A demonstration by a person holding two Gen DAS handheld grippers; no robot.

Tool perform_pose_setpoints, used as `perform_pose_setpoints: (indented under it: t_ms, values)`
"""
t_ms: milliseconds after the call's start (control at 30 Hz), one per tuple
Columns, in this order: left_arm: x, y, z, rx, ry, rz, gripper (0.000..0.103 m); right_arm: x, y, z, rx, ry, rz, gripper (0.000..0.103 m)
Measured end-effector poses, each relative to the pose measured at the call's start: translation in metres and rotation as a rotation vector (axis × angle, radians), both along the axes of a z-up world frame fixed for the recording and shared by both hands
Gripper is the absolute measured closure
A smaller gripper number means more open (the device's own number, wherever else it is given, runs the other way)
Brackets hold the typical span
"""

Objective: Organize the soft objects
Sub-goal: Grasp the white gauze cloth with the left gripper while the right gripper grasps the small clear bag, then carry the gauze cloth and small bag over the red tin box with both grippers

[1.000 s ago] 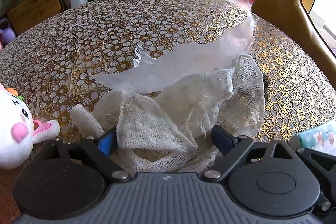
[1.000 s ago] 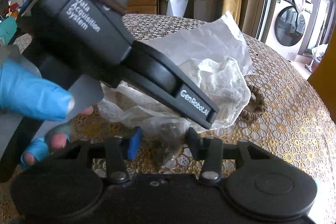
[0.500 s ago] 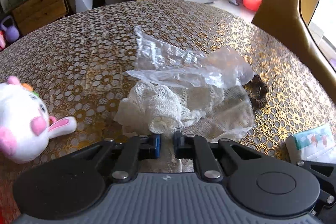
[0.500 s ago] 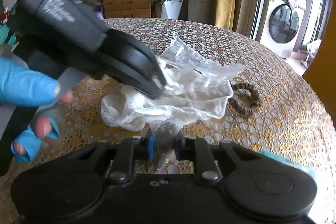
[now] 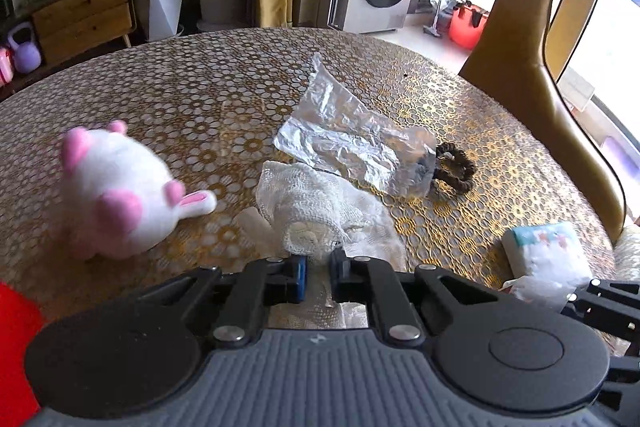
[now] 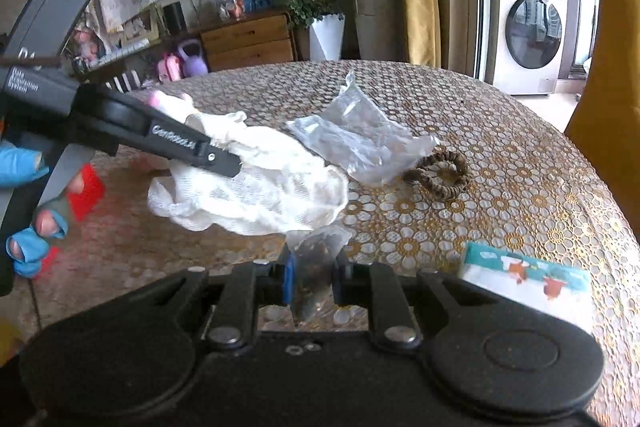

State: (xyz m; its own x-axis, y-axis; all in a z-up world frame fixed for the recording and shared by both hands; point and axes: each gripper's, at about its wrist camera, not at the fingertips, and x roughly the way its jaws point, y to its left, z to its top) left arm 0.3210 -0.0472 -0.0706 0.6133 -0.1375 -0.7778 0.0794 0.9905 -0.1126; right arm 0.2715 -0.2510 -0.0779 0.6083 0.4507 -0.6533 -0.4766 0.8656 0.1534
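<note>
My left gripper (image 5: 318, 277) is shut on a bunched white gauze cloth (image 5: 316, 203), which hangs lifted above the round table. In the right wrist view the same left gripper (image 6: 224, 159) pinches the gauze cloth (image 6: 260, 187) from the left. My right gripper (image 6: 314, 277) is shut on a crumpled piece of clear plastic film (image 6: 316, 251) just below the cloth's lower edge. A clear plastic bag (image 5: 352, 143) lies flat on the table behind the cloth. A brown scrunchie (image 5: 456, 167) rests at the bag's right end.
A white and pink plush toy (image 5: 116, 187) sits on the table (image 5: 200, 99) at the left. A tissue pack (image 5: 544, 255) lies near the right edge, by a tan chair (image 5: 520, 47). A hand with blue and red finger covers (image 6: 24, 167) holds the left gripper.
Both grippers closed, the left on the gauze cloth and the right on the plastic film. Both then pulled back and up, so the cloth left the table and the bag stayed behind.
</note>
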Motion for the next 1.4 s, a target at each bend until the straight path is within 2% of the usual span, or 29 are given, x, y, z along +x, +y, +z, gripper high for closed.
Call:
perform_pose_setpoints:
  t_ms: [300, 633, 1033, 1400]
  values:
    - [-0.053, 0.032, 0.033, -0.050, -0.008, -0.003, 0.092, -0.039, 0.007, 0.034, 0.031, -0.022, 0.030, 0.087]
    - [-0.112, 0.088, 0.073, -0.075, -0.056, 0.039, 0.092, -0.075, 0.037, 0.069, 0.050, -0.061, 0.093, 0.087]
    - [-0.166, 0.164, 0.108, -0.093, -0.111, 0.125, 0.092, -0.101, 0.099, 0.094, 0.050, -0.094, 0.206, 0.087]
    - [-0.203, 0.232, 0.121, -0.061, -0.152, 0.232, 0.092, -0.107, 0.167, 0.103, 0.053, -0.106, 0.308, 0.087]
